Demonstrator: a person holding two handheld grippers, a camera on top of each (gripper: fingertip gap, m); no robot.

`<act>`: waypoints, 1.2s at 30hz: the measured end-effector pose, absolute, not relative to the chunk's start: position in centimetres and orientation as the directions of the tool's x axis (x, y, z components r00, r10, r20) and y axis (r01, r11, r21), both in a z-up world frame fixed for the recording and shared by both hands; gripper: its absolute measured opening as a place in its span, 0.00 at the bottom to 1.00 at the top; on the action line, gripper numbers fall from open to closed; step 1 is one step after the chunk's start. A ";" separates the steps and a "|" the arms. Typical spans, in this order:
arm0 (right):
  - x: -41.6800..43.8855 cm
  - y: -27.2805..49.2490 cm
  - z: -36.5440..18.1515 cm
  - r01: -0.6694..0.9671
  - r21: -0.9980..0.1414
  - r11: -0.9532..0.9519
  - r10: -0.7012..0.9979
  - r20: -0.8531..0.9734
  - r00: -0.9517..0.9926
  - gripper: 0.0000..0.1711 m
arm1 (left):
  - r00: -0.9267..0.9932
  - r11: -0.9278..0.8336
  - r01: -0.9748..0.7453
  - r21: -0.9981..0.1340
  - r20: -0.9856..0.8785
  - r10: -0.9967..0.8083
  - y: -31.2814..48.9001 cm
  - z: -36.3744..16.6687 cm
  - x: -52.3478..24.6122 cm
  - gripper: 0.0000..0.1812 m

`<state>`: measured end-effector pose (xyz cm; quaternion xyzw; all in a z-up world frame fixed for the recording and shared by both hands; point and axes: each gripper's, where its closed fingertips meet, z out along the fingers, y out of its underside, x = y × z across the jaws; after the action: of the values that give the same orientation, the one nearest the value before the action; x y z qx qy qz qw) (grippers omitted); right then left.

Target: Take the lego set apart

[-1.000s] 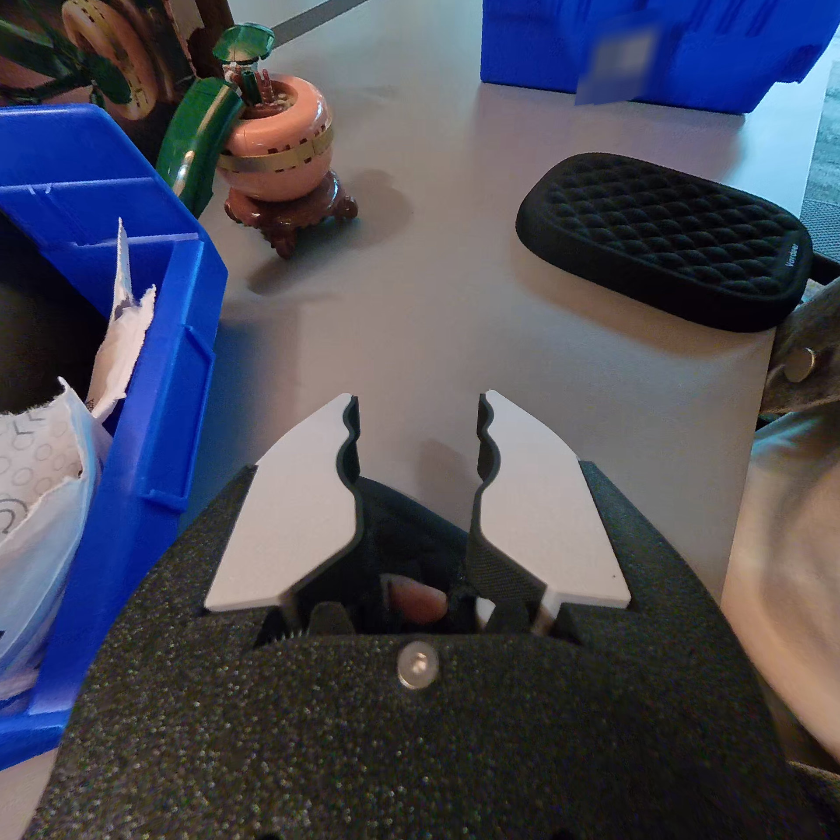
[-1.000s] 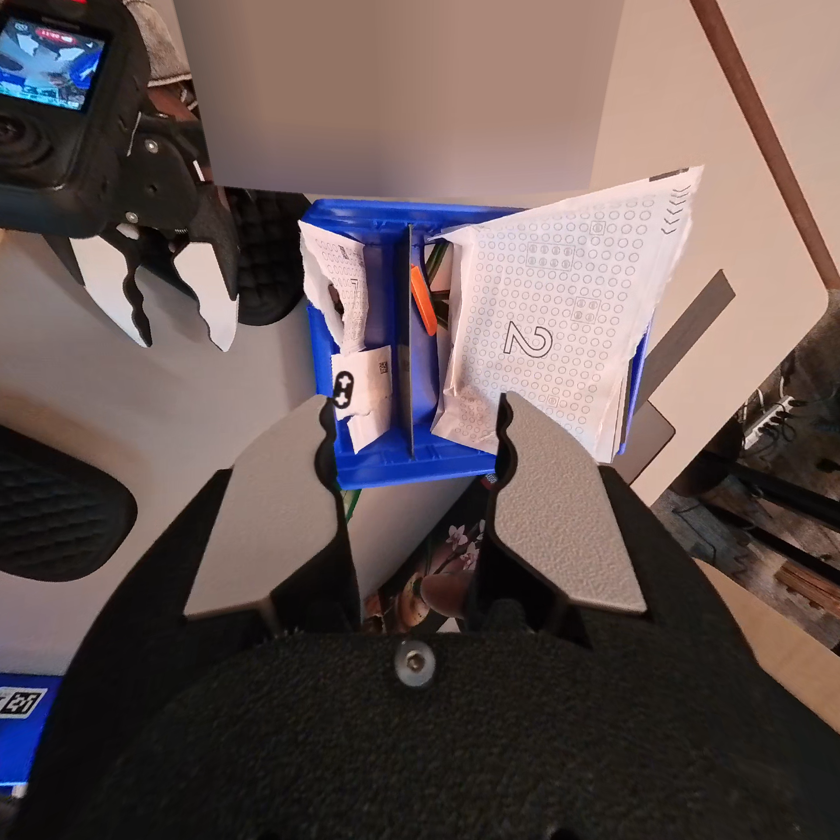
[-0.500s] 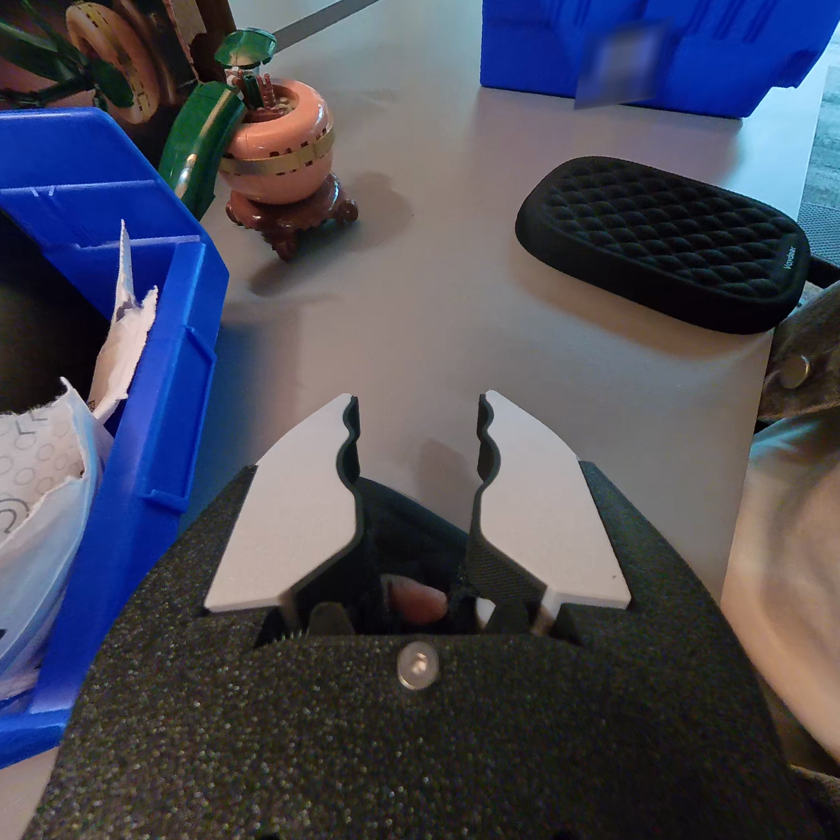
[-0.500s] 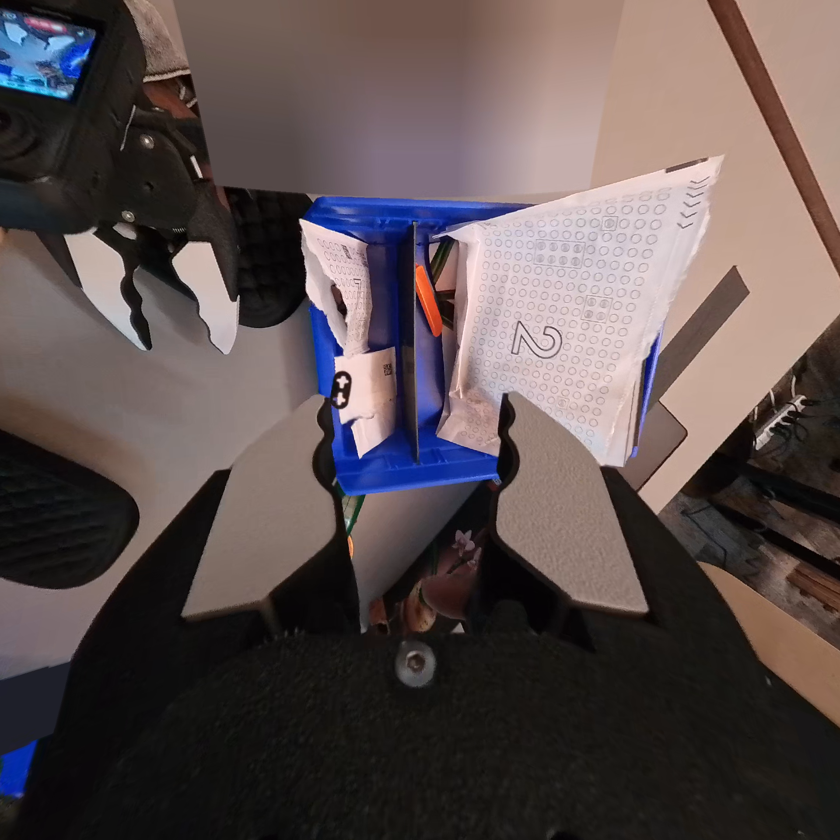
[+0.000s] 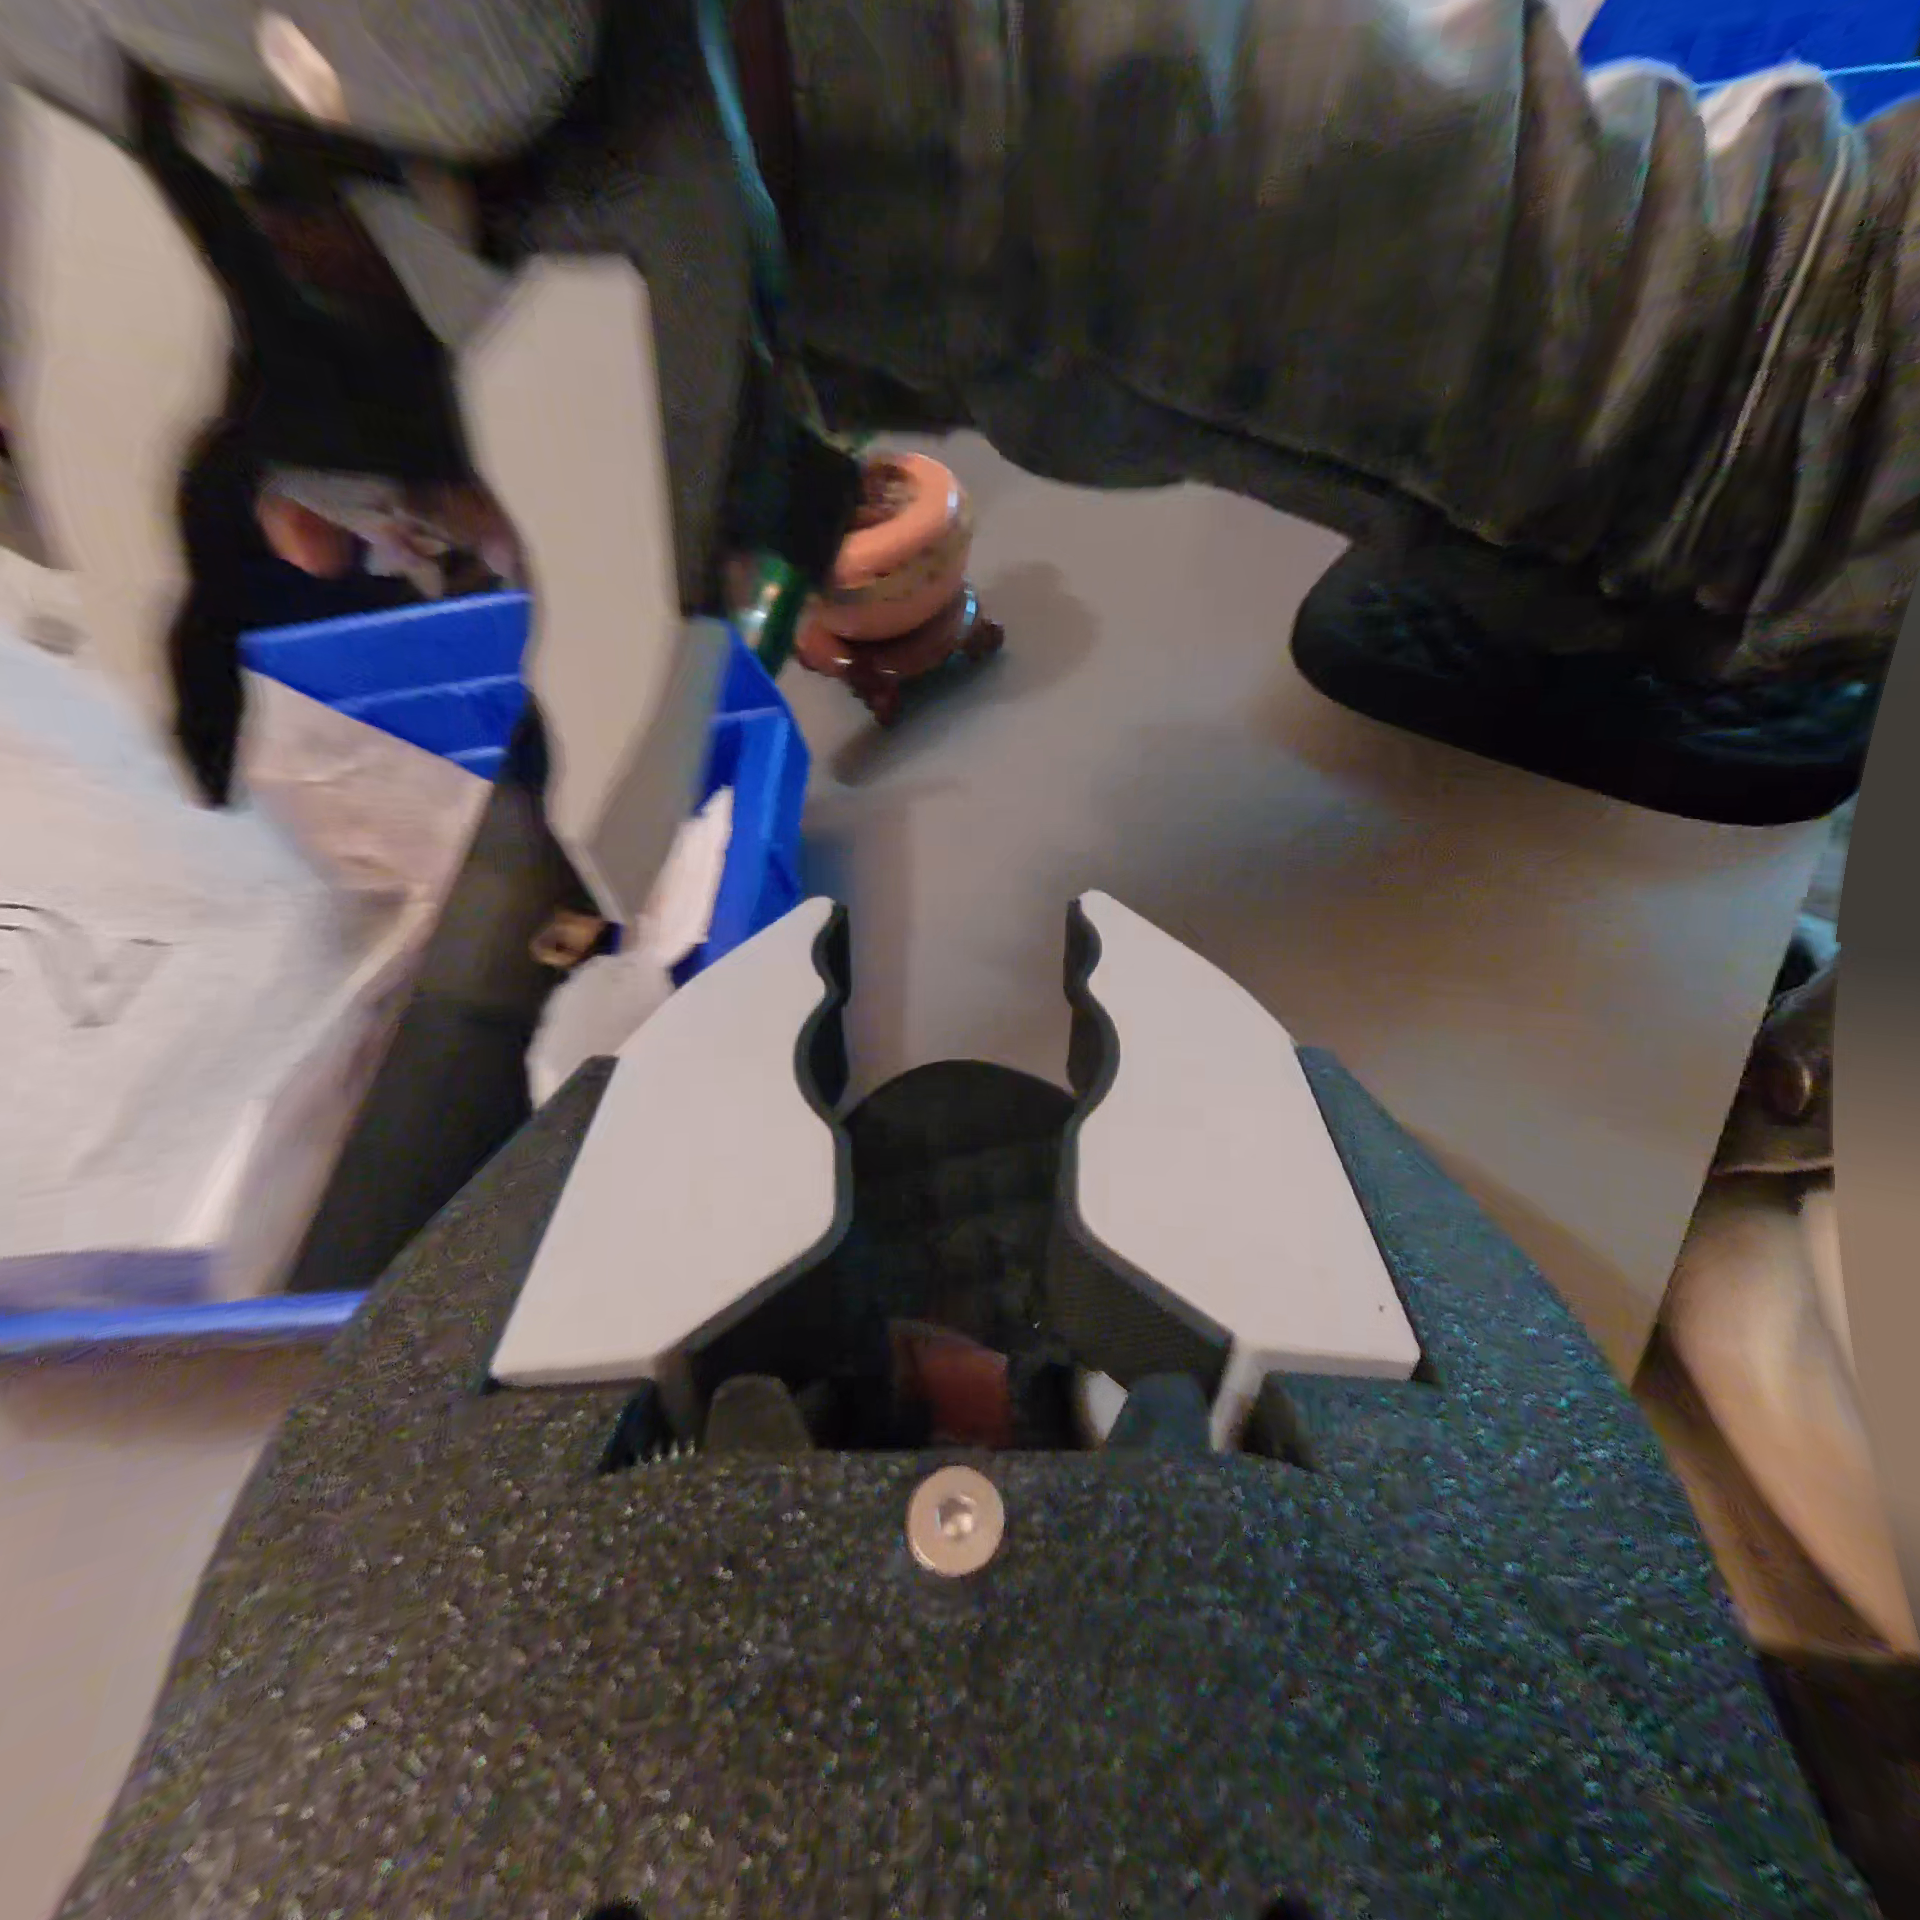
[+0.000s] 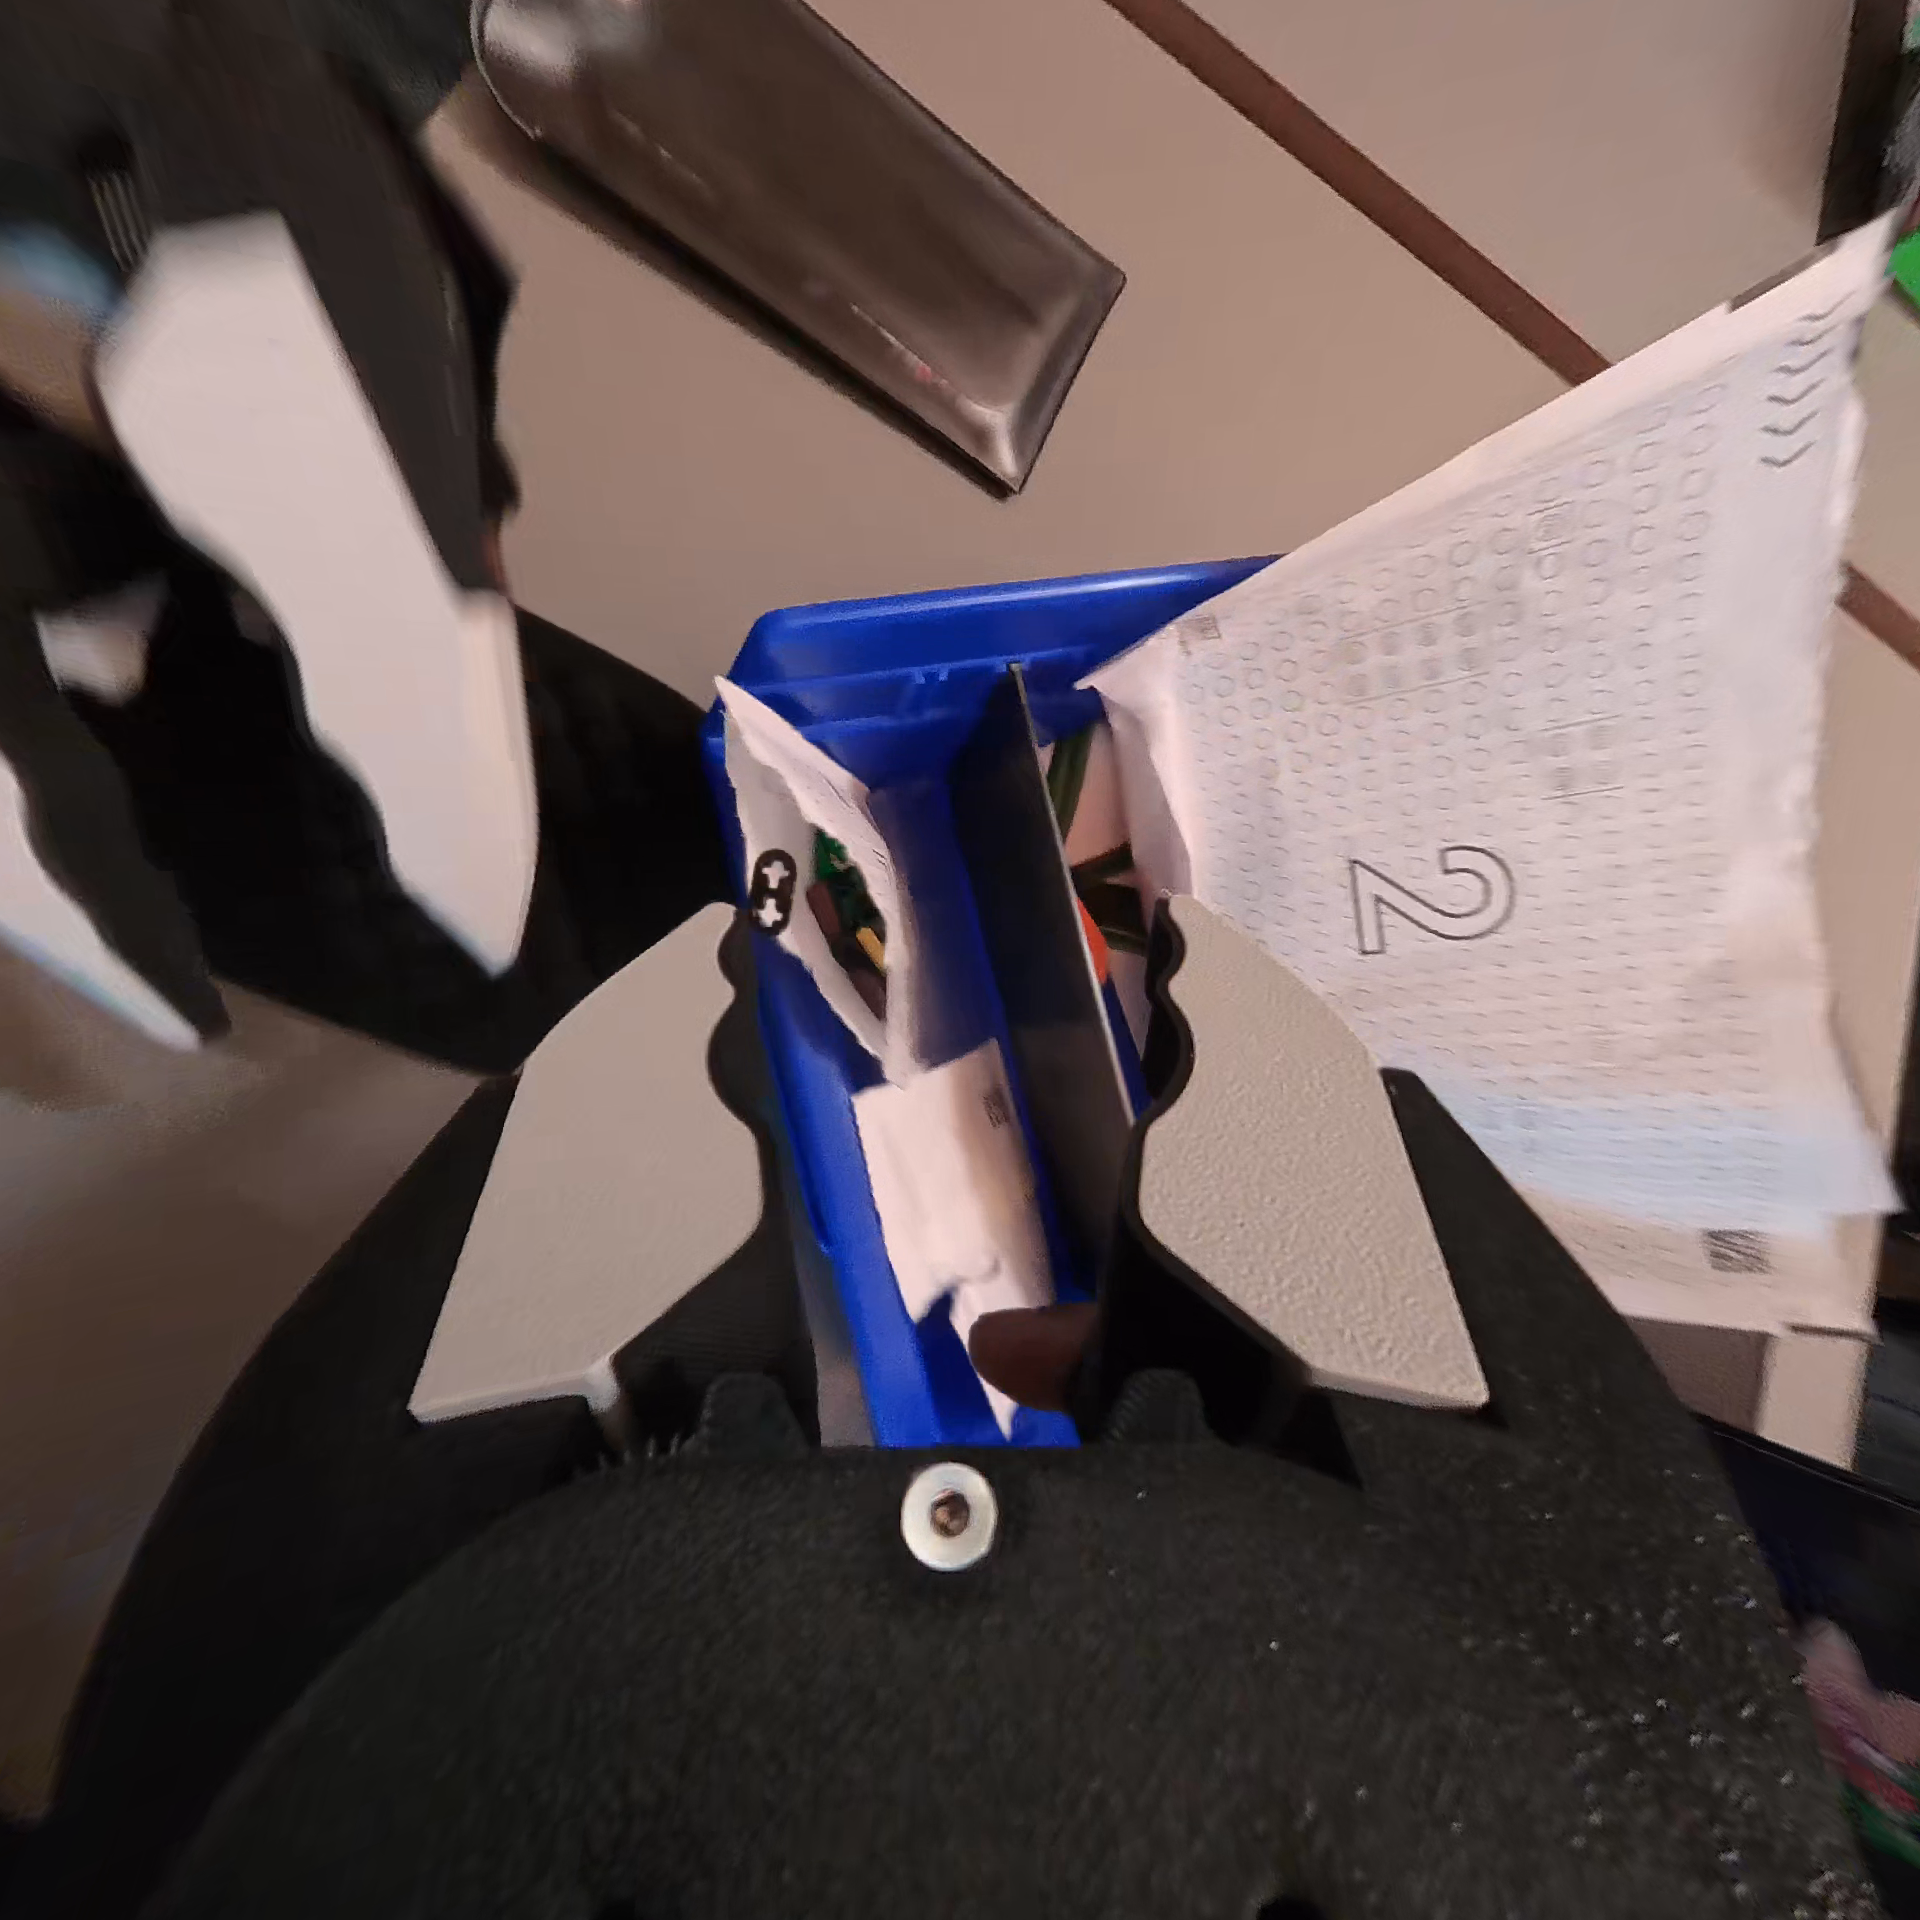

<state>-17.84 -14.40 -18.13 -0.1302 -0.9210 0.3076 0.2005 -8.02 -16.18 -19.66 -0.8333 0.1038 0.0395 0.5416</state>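
Observation:
The lego set is a pink pot on a brown base with green parts (image 5: 894, 551), standing on the grey table beyond the blue bin (image 5: 753, 717). A sleeve (image 5: 1247, 208) partly hides its top. My left gripper (image 5: 956, 920) is open and empty, low over the table and well short of the pot. My right gripper (image 6: 948, 930) is open and empty, close above the blue bin (image 6: 935, 644), over its left compartment. It also shows, blurred, in the left wrist view (image 5: 582, 540) above the bin. The left gripper shows blurred in the right wrist view (image 6: 312, 582).
A patterned white paper bag (image 6: 1507, 831) fills the bin's right compartment, and a torn bag with small pieces (image 6: 821, 883) lies in the left one. A black divider (image 6: 1060, 883) splits the bin. A black quilted pad (image 5: 1558, 717) lies at the right.
My right gripper has dropped close over the blue bin, and its arm and sleeve now cross the left wrist view. My left gripper has shifted towards the bin. Both stay open.

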 end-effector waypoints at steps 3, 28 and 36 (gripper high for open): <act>-18.1 -14.6 -19.1 0.112 -0.634 0.766 0.366 0.286 -0.886 0.42 | 0.958 -0.474 -0.288 -0.832 -0.257 -0.130 -17.2 -18.3 -10.4 0.21; -18.9 -14.1 -19.8 0.132 -0.669 0.731 0.398 0.262 -0.879 0.40 | 0.914 -0.701 -0.377 -0.605 -0.366 -0.176 -16.2 -20.3 -14.9 0.24; -16.2 -11.5 -15.8 0.115 -0.738 0.665 0.491 0.316 -0.812 0.41 | 0.957 -0.342 -0.285 -0.896 -0.243 -0.161 -14.4 -16.1 -8.2 0.13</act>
<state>-16.17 -11.50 -15.75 -0.1727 -0.8767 0.3707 0.2534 -8.17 -14.44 -16.11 -0.8172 0.1362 0.0556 0.5572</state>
